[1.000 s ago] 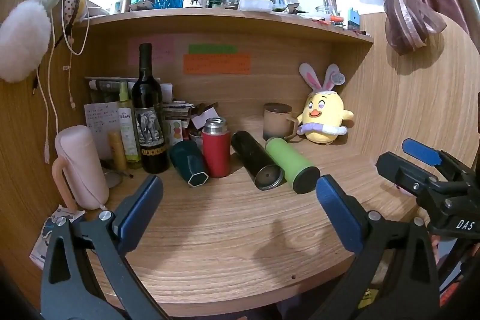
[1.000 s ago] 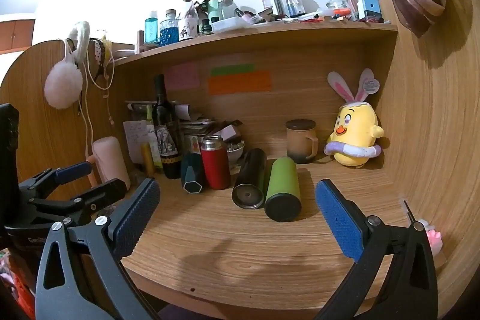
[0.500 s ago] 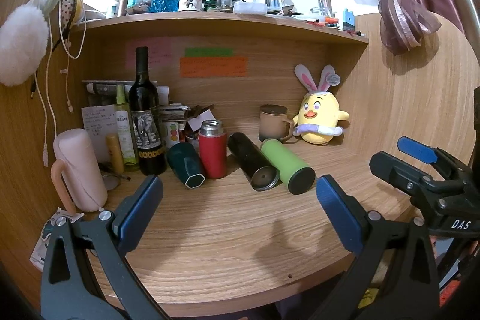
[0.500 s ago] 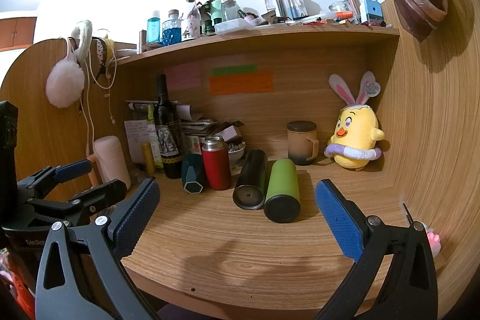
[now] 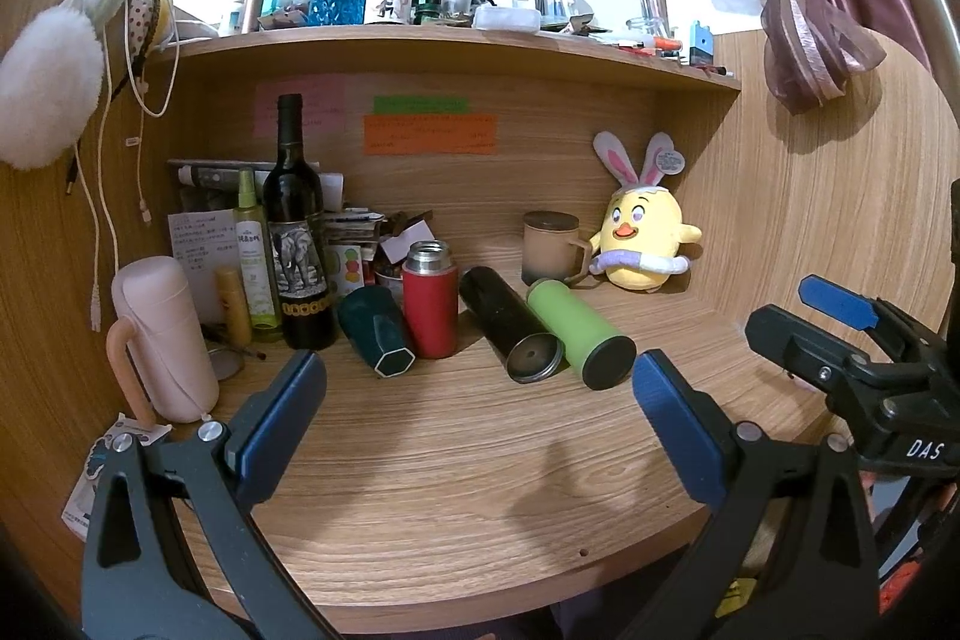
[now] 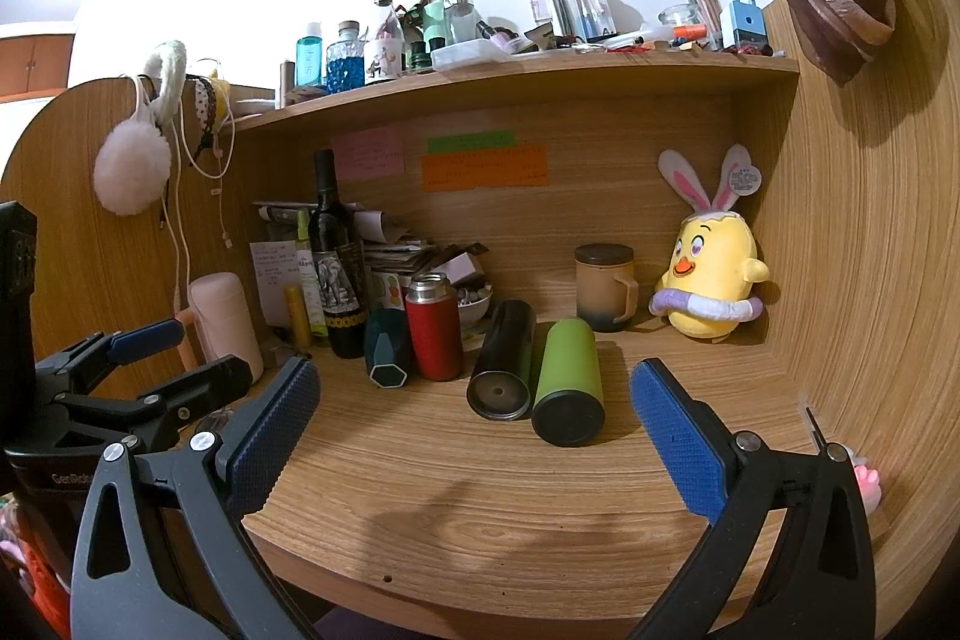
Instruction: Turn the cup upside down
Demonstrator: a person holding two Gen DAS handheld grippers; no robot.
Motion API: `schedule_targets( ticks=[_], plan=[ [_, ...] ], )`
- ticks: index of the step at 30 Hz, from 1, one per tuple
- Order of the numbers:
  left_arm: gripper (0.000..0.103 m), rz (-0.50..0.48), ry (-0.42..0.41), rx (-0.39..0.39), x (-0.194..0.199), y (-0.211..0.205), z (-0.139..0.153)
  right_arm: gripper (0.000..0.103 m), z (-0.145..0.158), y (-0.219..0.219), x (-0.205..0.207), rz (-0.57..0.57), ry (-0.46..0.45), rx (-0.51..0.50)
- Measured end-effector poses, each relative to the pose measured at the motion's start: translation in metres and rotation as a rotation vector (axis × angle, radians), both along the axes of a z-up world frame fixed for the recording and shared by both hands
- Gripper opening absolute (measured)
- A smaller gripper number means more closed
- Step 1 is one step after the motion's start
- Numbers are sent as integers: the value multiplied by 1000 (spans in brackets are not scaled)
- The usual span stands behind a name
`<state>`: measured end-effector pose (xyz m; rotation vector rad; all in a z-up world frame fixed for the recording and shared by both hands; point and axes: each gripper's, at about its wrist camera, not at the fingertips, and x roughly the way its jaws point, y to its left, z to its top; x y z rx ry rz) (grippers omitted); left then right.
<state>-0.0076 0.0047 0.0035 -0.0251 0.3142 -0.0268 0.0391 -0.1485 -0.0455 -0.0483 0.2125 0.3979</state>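
Observation:
A green cup (image 5: 576,334) (image 6: 567,376) and a black cup (image 5: 510,325) (image 6: 501,367) lie on their sides next to each other on the wooden desk (image 5: 456,466) (image 6: 480,508). A dark teal hexagonal cup (image 5: 375,334) (image 6: 387,349) leans against an upright red flask (image 5: 429,301) (image 6: 433,325). A brown mug (image 5: 549,244) (image 6: 605,283) stands at the back. My left gripper (image 5: 474,424) is open and empty, short of the cups. My right gripper (image 6: 474,430) is open and empty too; it also shows at the right of the left wrist view (image 5: 840,340).
A wine bottle (image 5: 297,238), a pink handled bottle (image 5: 162,340) and papers crowd the back left. A yellow chick plush (image 5: 642,238) (image 6: 711,280) sits at the back right. A cluttered shelf (image 5: 480,40) hangs above. Side panels wall in both sides.
Both grippers have drifted slightly toward the desk; the view has shifted a little. Nothing on the desk has moved, and both grippers stay open.

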Motion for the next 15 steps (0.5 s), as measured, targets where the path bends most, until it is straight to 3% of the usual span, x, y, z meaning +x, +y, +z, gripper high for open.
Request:
schedule_targets(
  ticks=[15],
  plan=[
    [103, -2, 0, 1, 0, 2, 0, 103, 0, 0, -1, -1, -2, -1]
  ],
)
